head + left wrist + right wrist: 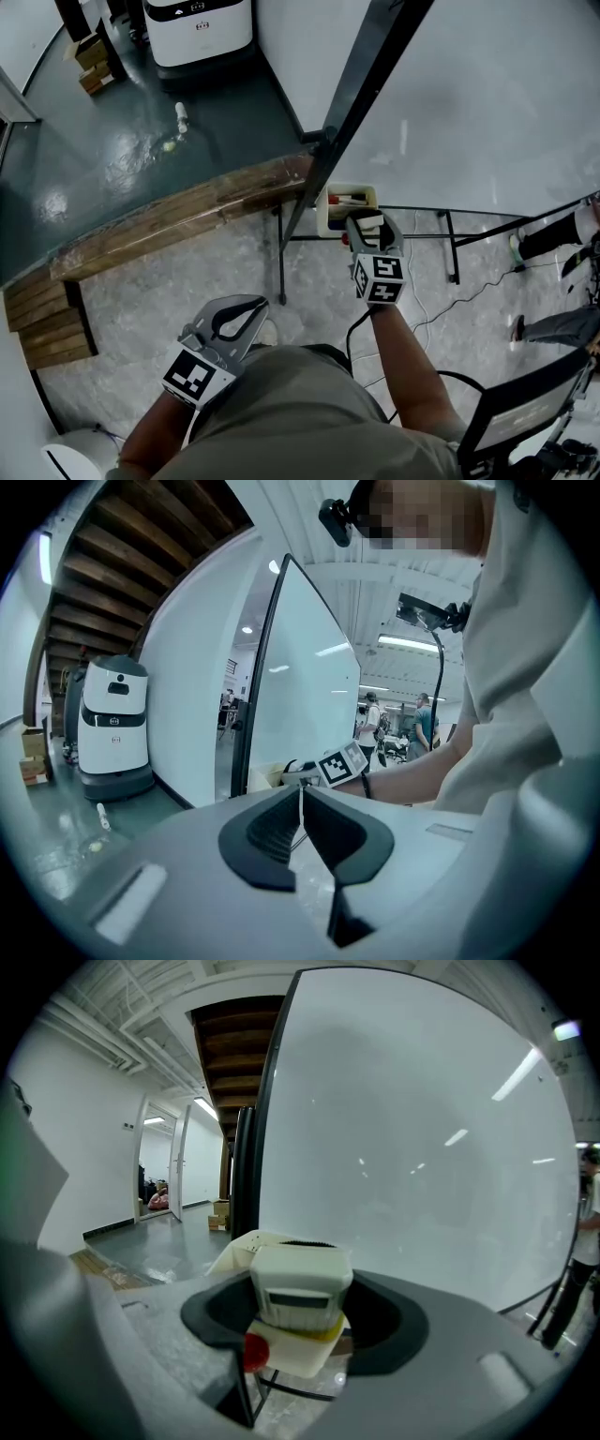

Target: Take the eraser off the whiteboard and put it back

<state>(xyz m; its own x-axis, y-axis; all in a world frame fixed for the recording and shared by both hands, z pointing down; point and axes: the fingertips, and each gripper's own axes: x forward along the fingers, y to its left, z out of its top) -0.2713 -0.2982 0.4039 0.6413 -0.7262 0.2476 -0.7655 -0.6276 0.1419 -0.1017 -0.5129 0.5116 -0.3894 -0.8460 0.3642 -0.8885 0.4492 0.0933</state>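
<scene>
The white eraser [367, 223] [298, 1283] sits between the jaws of my right gripper [368, 228] [300, 1314], which is shut on it. It hangs just above the cream tray [330, 209] [281, 1358] at the foot of the whiteboard [469, 94] [412, 1147]. A red marker cap [255, 1352] shows in the tray. My left gripper [259, 306] [302, 794] is shut and empty, held low near my body, left of the board. In the left gripper view the right gripper's marker cube [342, 763] shows ahead, by the board [309, 696].
The board's dark frame [361, 84] and stand legs [451, 246] reach over the marble floor. A wooden step [178, 220] runs to the left. A white service robot [199, 30] [112, 726] stands beyond it. A person's legs [553, 234] and a chair [525, 403] are at the right.
</scene>
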